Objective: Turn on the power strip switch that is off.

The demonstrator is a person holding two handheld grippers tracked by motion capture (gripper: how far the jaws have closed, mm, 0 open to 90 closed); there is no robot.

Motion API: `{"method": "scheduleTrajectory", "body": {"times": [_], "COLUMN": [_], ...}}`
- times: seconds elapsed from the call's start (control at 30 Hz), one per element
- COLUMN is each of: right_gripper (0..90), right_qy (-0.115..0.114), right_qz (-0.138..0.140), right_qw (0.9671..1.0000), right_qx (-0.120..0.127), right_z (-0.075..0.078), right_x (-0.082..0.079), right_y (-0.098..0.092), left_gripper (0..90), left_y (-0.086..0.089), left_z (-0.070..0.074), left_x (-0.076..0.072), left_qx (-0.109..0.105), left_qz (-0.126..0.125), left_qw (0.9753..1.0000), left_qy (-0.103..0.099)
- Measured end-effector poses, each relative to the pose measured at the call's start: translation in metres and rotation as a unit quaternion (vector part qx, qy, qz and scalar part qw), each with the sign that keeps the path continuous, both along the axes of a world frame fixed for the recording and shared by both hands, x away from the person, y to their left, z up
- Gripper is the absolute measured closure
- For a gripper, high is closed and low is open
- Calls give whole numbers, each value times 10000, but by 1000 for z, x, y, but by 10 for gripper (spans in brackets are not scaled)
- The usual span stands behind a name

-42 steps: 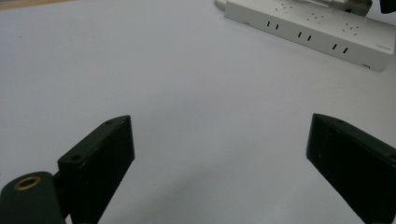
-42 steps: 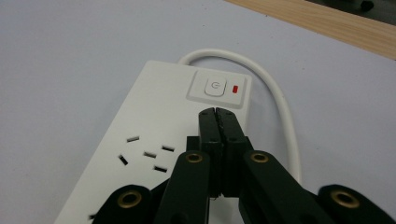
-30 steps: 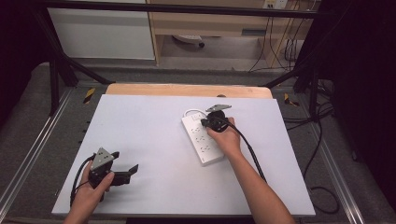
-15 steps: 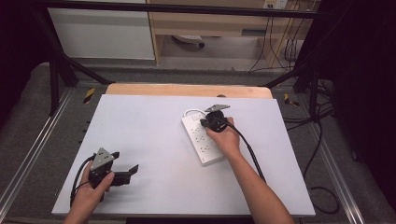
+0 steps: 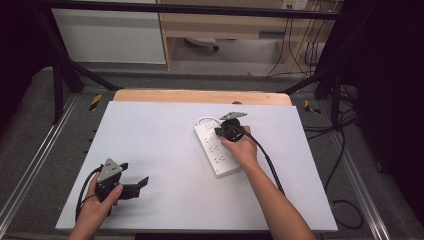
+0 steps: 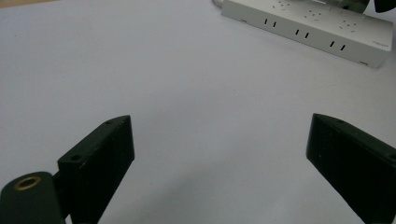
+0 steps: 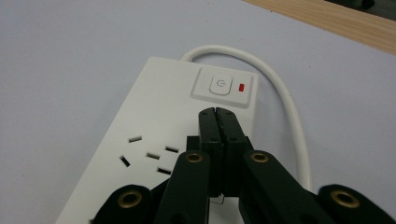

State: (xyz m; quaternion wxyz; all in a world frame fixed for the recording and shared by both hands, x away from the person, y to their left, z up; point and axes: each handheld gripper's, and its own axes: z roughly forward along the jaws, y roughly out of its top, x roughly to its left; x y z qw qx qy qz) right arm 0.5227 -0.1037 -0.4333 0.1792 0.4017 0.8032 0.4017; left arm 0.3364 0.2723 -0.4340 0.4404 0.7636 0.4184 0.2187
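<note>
While the left gripper [image 5: 134,186] rests spread wide near the table's [image 5: 160,135] front-left edge, the right gripper [image 7: 218,114], jaws pressed together and empty, hovers over the power strip [image 7: 154,121] just short of its switch [image 7: 220,86] mid-table.

The white bench [image 5: 165,150] is bright under soft light from above, and the room around it is dark. Shadows are faint. The close black jaws look a little blurry. No glare.
</note>
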Motion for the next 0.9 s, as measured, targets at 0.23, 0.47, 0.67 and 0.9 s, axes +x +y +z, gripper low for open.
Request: {"method": "scheduleTrajectory", "body": {"times": [0.23, 0.47, 0.67, 0.9], "right_gripper": [900, 900, 900, 900], "right_qy": [1, 2, 5, 10], "right_qz": [-36, -63, -77, -78], "right_qw": [10000, 10000, 10000, 10000], "right_qx": [11, 24, 26, 26], "right_z": [0, 0, -1, -1], "right_x": [0, -1, -1, -1], "right_y": [0, 1, 1, 1], "left_gripper": [78, 78, 79, 79], "left_y": [-1, -1, -1, -1], "left_z": [0, 0, 0, 0], "left_x": [0, 0, 0, 0], "left_qx": [-13, 7, 8, 10], "left_qz": [2, -10, -14, -14], "left_qw": [10000, 10000, 10000, 10000], "left_qy": [-2, 10, 9, 10]}}
